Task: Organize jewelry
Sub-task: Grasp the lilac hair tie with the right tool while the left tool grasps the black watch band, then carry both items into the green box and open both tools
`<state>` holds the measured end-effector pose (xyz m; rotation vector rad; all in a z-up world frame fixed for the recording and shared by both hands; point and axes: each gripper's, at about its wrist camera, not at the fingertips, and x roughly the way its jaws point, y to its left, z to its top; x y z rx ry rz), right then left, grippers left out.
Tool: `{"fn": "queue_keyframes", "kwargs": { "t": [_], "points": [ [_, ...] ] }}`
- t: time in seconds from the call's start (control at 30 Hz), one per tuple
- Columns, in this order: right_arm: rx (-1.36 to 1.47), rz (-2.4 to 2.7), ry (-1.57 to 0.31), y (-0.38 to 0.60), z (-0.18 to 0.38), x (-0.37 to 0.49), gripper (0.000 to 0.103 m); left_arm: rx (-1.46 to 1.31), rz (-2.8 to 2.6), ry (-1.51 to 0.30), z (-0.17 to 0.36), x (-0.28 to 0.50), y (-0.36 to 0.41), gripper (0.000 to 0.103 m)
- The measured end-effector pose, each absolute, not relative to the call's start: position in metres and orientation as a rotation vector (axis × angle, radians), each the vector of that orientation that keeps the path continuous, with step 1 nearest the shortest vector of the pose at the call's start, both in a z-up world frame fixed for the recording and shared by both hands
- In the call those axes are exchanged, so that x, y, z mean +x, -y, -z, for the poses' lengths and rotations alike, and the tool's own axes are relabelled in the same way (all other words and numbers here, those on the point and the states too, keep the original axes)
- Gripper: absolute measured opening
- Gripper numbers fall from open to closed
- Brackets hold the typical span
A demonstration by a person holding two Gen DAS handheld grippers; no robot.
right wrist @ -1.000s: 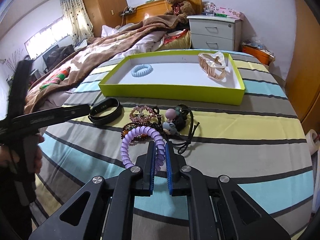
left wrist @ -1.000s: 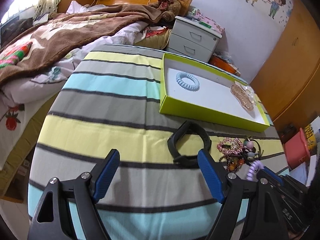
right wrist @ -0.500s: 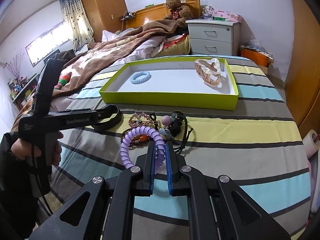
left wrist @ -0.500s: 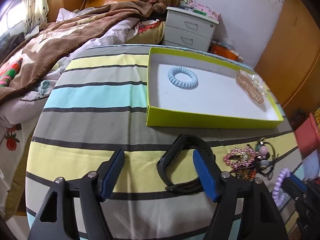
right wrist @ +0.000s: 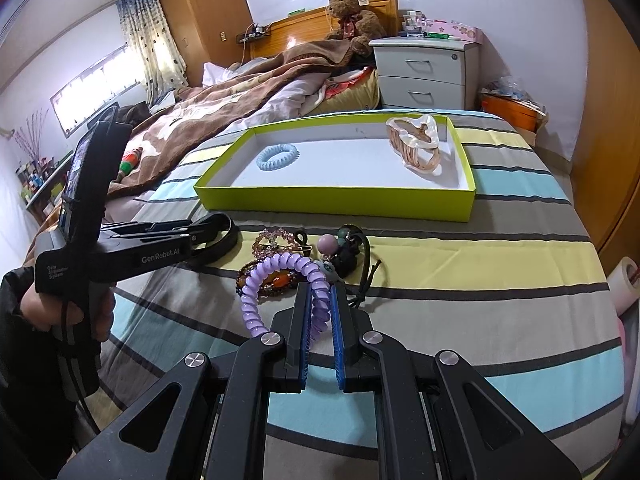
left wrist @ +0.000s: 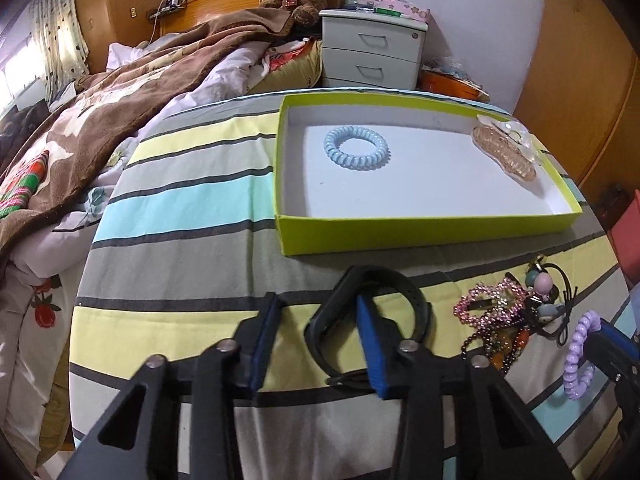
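Note:
A black wristband (left wrist: 404, 292) lies on the striped cover. My left gripper (left wrist: 316, 308) is down over it. Its jaws are closing, with the band's left strap between them and the right pad inside the loop. The left pad stands clear of the strap. From the right wrist view the left gripper (right wrist: 208, 226) reaches the wristband (right wrist: 230, 240) from the left. My right gripper (right wrist: 320, 300) is shut on a purple spiral hair tie (right wrist: 276, 272), which is also in the left view as the purple tie (left wrist: 576, 360). A lime green tray (left wrist: 400, 236) holds a blue spiral tie (left wrist: 356, 148) and a peach hair claw (left wrist: 504, 152).
A tangle of pink bead bracelet (left wrist: 492, 308), amber beads and black cords lies right of the wristband. A person's hand (right wrist: 64, 308) holds the left gripper. Beyond the tray (right wrist: 320, 204) stand a grey nightstand (right wrist: 424, 72) and a bed with a brown blanket (right wrist: 248, 92).
The left gripper has come in over the black wristband and its jaws have narrowed around the band's left strap. The right gripper has kept still, holding the purple tie.

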<state>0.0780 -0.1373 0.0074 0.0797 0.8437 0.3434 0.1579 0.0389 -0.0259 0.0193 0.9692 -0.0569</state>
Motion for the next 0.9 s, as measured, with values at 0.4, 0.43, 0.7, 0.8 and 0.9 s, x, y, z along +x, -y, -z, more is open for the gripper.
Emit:
{"fn": "queue_keyframes", "kwargs": {
  "t": [0.4, 0.43, 0.7, 0.8, 0.9],
  "points": [
    [0.085, -0.338, -0.835, 0.139, -0.009, 0.076, 0.010, 0.010, 0.067, -0.968, 0.022, 0.151, -0.036, 0.015],
    [0.085, -0.338, -0.833, 0.139, -0.010, 0.075, 0.010, 0.003, 0.068, -0.967, 0.021, 0.150, -0.036, 0.013],
    [0.086, -0.333, -0.824, 0.140, -0.012, 0.072, 0.010, -0.022, 0.058, -0.943, 0.014, 0.142, -0.042, 0.013],
    [0.085, -0.332, -0.817, 0.140, -0.014, 0.070, 0.010, -0.027, 0.059, -0.935, 0.010, 0.139, -0.044, 0.013],
    [0.086, -0.331, -0.810, 0.140, -0.017, 0.069, 0.010, -0.035, 0.060, -0.928, 0.007, 0.135, -0.046, 0.013]
  ]
}}
